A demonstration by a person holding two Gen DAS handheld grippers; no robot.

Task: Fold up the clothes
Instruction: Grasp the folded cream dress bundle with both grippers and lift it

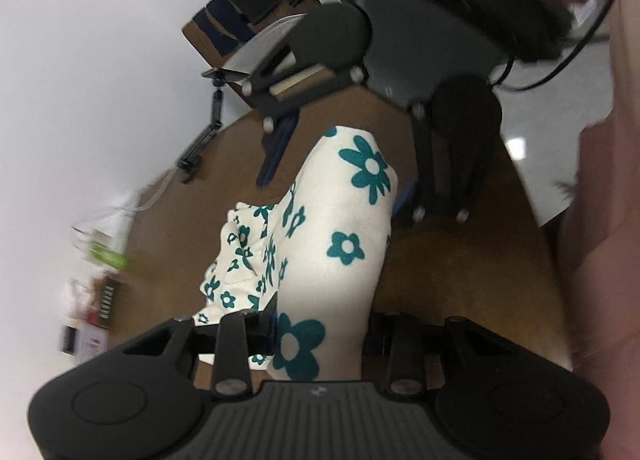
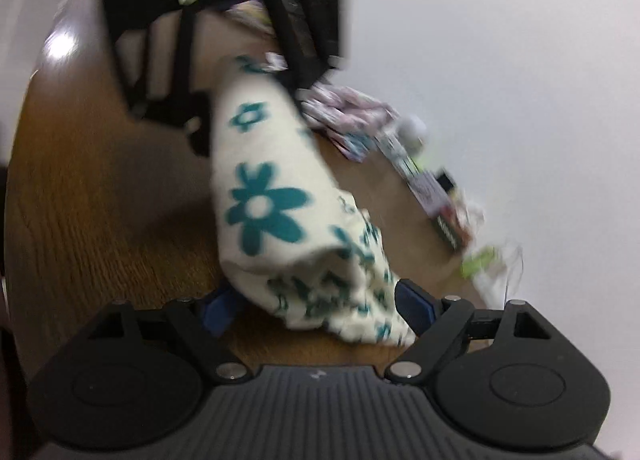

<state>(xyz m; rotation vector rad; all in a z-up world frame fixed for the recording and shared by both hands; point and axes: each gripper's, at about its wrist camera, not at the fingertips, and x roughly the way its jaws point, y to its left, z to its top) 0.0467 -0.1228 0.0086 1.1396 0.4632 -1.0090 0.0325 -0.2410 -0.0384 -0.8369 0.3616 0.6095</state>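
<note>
A cream garment with teal flowers (image 1: pixel 340 220) hangs stretched between the two grippers above a brown wooden table (image 1: pixel 460 280). My left gripper (image 1: pixel 320 324) is shut on one end of it. The right gripper shows opposite in the left wrist view (image 1: pixel 340 164), its blue-padded fingers on either side of the cloth's far end. In the right wrist view the garment (image 2: pixel 272 200) is bunched between my right gripper's blue fingers (image 2: pixel 416 304), which stand wide apart around it. My right gripper (image 2: pixel 320 308) looks open. The left gripper shows above (image 2: pixel 224 40).
A cardboard box with dark folded cloths (image 1: pixel 256 20) stands at the table's far edge beside a small camera stand (image 1: pixel 204 132). Other patterned clothes (image 2: pixel 352 116), boxes and packets (image 2: pixel 440 200) lie along the table edge by a white wall.
</note>
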